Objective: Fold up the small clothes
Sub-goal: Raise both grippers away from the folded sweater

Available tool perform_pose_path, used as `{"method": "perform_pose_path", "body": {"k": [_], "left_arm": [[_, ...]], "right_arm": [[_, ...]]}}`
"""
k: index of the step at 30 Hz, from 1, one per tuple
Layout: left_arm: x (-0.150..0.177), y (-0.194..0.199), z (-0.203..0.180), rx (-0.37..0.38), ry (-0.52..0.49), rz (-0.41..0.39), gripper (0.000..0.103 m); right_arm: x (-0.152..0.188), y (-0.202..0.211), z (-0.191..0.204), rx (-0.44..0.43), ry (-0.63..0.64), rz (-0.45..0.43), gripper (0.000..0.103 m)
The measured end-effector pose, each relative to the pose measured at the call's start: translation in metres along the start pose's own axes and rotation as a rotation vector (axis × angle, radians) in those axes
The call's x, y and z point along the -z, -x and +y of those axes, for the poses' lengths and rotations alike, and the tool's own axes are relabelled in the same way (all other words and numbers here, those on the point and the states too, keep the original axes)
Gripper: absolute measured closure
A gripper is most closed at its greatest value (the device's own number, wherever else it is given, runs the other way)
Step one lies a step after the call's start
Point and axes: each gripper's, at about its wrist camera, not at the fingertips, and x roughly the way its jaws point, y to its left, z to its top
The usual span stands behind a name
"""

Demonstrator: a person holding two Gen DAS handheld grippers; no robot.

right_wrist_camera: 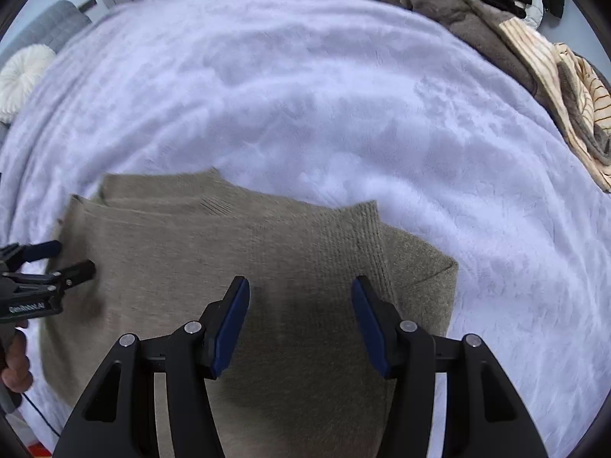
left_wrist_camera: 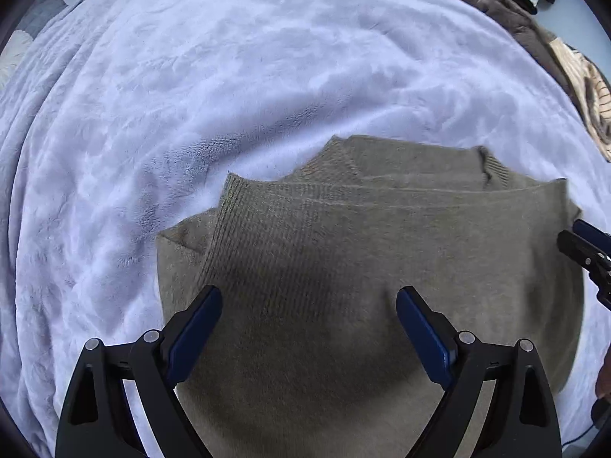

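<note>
On the wide lavender blanket (right_wrist_camera: 305,87) your folded olive knit sweater (right_wrist_camera: 236,252) lies soft and floppy, likely to sag, so pinch its ribbed edge through every layer with your left gripper (left_wrist_camera: 309,305) and right gripper (right_wrist_camera: 301,297), both apart and empty.

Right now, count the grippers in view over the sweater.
2. The left gripper hangs open over the olive sweater, on its left side; the right gripper hangs open over its right side.
</note>
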Motion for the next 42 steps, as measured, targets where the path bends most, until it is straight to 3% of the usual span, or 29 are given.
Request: {"method": "perform_pose_path", "body": {"k": [4,7,10,12,18,21,23,25,29,31,35,38,40,42], "left_arm": [[0.01,-0.003,-0.009,-0.033,-0.054,0.006,0.009],[0.014,-0.012,-0.007,-0.039,-0.032,0.039,0.009],[0.025,-0.02,0.004,-0.038,0.002,0.074,0.009],[0.034,-0.013,0.011,-0.031,0.027,0.074,0.009],[0.074,0.015,0.011,0.096,0.065,0.05,0.009],[0.1,0.008,-0.007,0.047,0.004,0.071,0.009],[0.117,0.0,-0.008,0.0,-0.027,0.089,0.009],[0.133,-0.005,0.002,-0.023,-0.026,0.107,0.009],[0.157,-0.001,0.027,-0.055,0.008,0.129,0.009],[0.166,0.007,0.037,-0.04,0.046,0.125,0.009],[0.181,0.027,0.03,0.03,0.072,0.085,0.009],[0.199,0.02,0.017,-0.014,0.055,0.101,0.009],[0.211,0.005,0.025,-0.07,0.074,0.148,0.009],[0.225,0.003,0.04,-0.042,0.129,0.171,0.009]], "right_arm": [[0.005,-0.003,0.016,-0.019,0.052,0.021,0.042],[0.009,-0.022,0.021,0.008,0.07,0.075,0.042],[0.019,-0.036,0.002,0.049,-0.015,0.139,0.042],[0.024,-0.03,-0.007,0.046,-0.06,0.131,0.042],[0.052,0.009,0.011,-0.041,-0.066,0.064,0.042],[0.077,0.002,0.033,-0.079,-0.001,0.122,0.042],[0.097,-0.008,0.039,-0.044,0.048,0.153,0.042],[0.11,-0.014,0.031,0.007,0.075,0.16,0.042],[0.124,-0.003,0.006,0.004,0.017,0.151,0.042],[0.126,0.01,0.004,0.039,0.016,0.137,0.042],[0.14,0.025,0.021,-0.023,0.041,0.123,0.042],[0.154,0.013,0.032,-0.017,0.07,0.183,0.042],[0.163,0.003,0.026,0.036,0.059,0.228,0.042],[0.173,-0.003,0.008,0.055,-0.012,0.289,0.042]]}}
